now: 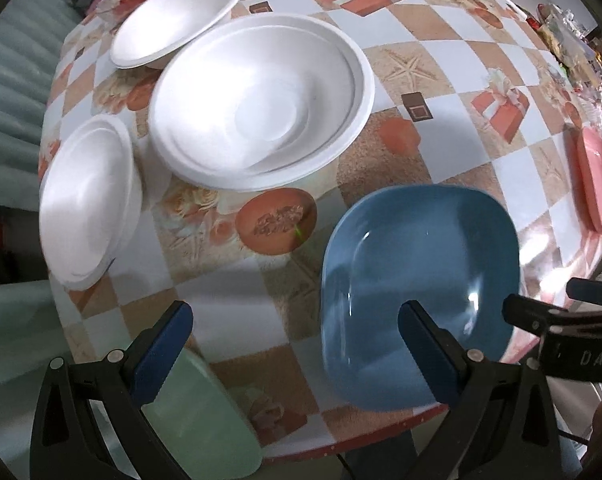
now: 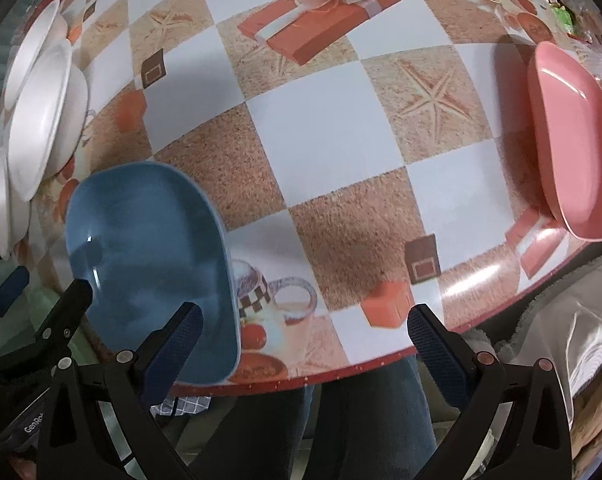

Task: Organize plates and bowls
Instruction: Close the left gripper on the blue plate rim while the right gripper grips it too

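Both your tongs stand wide and hold nothing. The left gripper [image 1: 295, 344] hovers over the near edge of the table [image 1: 441, 80], with the blue plate [image 1: 417, 280] under its right finger and a green plate [image 1: 205, 408] under its left finger. The right gripper [image 2: 301, 344] hangs just right of that blue plate [image 2: 153, 256], while the pink plate [image 2: 573, 140] sits well apart at the far right. The white bowls [image 1: 257, 100] cluster to the left, some seemingly already nested.

The next job is likely stacking the coloured plates. Pick one plate per gripper. Slide one finger under its raised rim, close firmly, then lift level so the glossy surface does not slip.
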